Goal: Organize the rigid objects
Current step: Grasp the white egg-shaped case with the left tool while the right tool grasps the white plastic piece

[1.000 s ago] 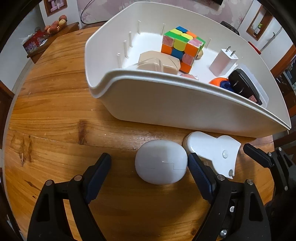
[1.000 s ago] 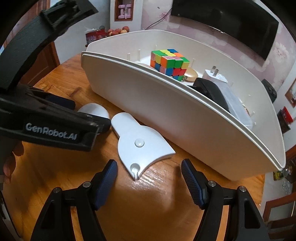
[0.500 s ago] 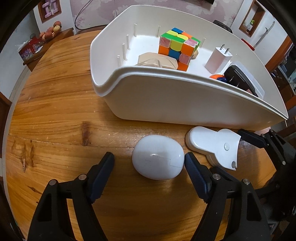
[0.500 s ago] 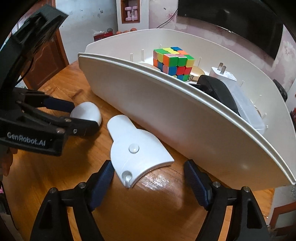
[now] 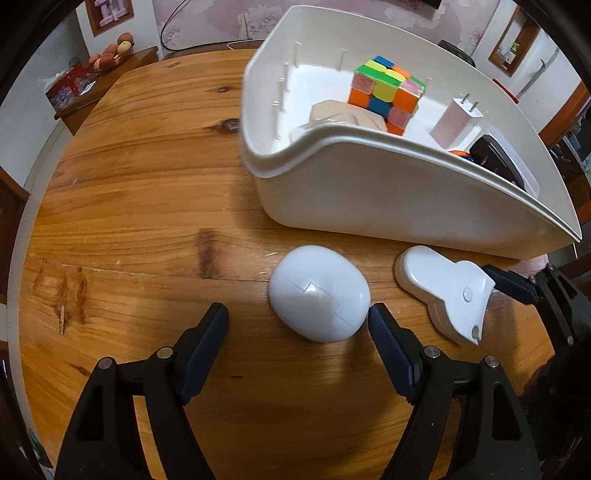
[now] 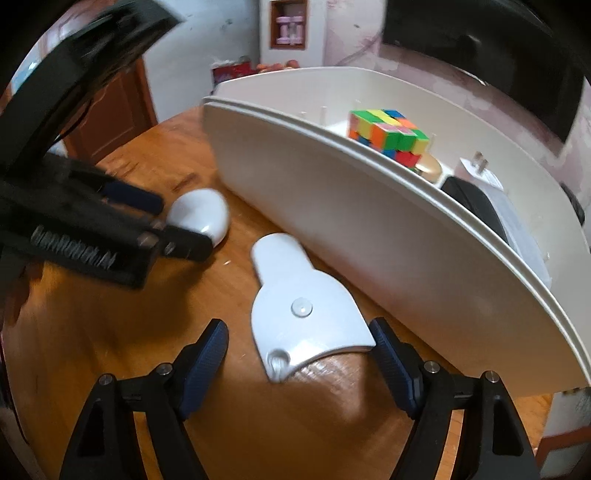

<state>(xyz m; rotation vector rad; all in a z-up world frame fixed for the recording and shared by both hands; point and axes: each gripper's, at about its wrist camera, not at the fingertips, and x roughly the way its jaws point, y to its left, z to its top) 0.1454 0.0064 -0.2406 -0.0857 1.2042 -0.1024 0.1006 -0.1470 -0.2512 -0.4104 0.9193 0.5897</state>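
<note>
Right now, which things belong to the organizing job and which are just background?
Job:
white egg-shaped case, between the open left gripper fingers
flat white plastic piece, between the open right gripper fingers
white bin holding puzzle cube, white charger plug

Background:
wooden table
fruit on sideboard
wall niche

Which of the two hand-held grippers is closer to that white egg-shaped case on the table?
Left. The left hand-held gripper is open, its right finger almost touching the white egg-shaped case. The right hand-held gripper is off to that case's right, open around the flat white plastic piece.
</note>
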